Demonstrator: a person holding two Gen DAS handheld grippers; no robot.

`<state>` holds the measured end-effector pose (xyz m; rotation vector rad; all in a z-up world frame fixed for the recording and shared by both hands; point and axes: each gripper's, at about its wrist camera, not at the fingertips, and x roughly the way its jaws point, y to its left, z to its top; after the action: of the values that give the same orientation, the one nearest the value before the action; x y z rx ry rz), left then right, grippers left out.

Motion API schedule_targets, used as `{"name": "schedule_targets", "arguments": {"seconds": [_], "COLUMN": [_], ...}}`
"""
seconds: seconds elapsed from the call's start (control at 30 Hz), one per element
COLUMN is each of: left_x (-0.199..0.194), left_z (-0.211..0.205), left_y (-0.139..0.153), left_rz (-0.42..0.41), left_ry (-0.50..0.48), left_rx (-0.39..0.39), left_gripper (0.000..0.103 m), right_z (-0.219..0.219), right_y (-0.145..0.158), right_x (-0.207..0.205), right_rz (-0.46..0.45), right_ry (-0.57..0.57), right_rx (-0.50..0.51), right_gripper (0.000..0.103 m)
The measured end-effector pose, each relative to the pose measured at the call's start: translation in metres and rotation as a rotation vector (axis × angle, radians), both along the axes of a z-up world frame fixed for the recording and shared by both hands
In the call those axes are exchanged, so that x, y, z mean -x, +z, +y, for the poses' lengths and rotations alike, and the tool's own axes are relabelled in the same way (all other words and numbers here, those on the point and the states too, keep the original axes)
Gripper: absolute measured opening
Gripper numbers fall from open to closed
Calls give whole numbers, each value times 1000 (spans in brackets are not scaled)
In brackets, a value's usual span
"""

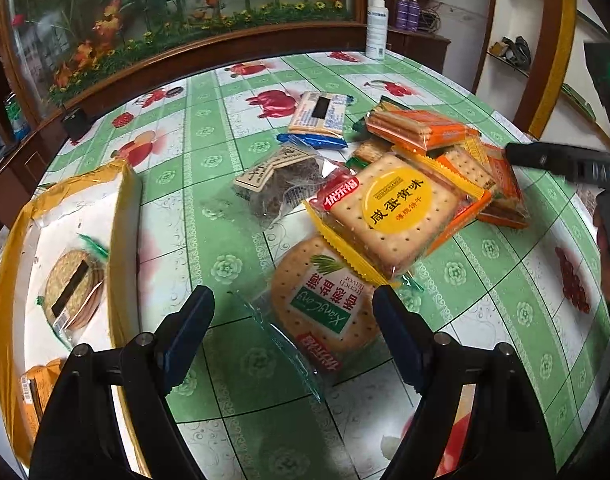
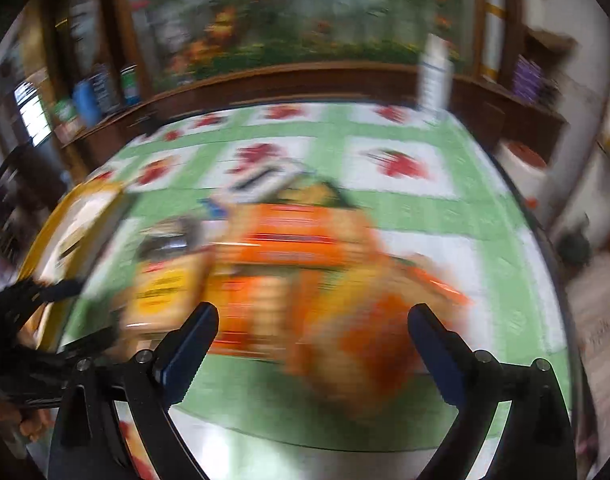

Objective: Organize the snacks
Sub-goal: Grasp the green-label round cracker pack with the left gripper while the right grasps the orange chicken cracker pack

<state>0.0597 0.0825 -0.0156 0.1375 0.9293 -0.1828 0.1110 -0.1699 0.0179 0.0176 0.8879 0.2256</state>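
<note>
A pile of snack packs lies on the green fruit-print table point(image 1: 209, 152). My left gripper point(image 1: 293, 316) is open, its fingers on either side of a round cracker pack with a green label point(image 1: 325, 300). A square yellow-label cracker pack point(image 1: 393, 212) overlaps that pack. Orange packs point(image 1: 421, 128), a dark cake pack point(image 1: 281, 184) and a blue-edged pack point(image 1: 321, 114) lie behind. A yellow-rimmed box point(image 1: 125, 216) at the left holds a round cracker pack point(image 1: 73, 288). My right gripper point(image 2: 313, 328) is open above the blurred orange packs point(image 2: 297, 248); it also shows in the left wrist view point(image 1: 561, 162).
A white spray bottle point(image 1: 376, 26) stands at the table's far edge. A wooden-framed flower panel point(image 1: 177, 12) runs behind the table. Shelves stand at the right. The right wrist view is motion-blurred.
</note>
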Motion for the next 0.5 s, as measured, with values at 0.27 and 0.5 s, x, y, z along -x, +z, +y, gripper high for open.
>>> {"name": "schedule_targets", "arguments": {"seconds": [0.27,0.5], "left_x": [-15,-16], "left_z": [-8,3], "left_y": [-9,-8], "left_rz": [45,67], "left_ry": [-86,-93], "left_rx": [-9,-4], "left_gripper": [83,84], "right_z": [-55,-30], "right_y": [-29,-39], "right_x": [-5,-19], "right_rz": [110,142], "right_ry": [-239,-239], "right_rx": [-146,-12], "right_gripper": [97,97]}}
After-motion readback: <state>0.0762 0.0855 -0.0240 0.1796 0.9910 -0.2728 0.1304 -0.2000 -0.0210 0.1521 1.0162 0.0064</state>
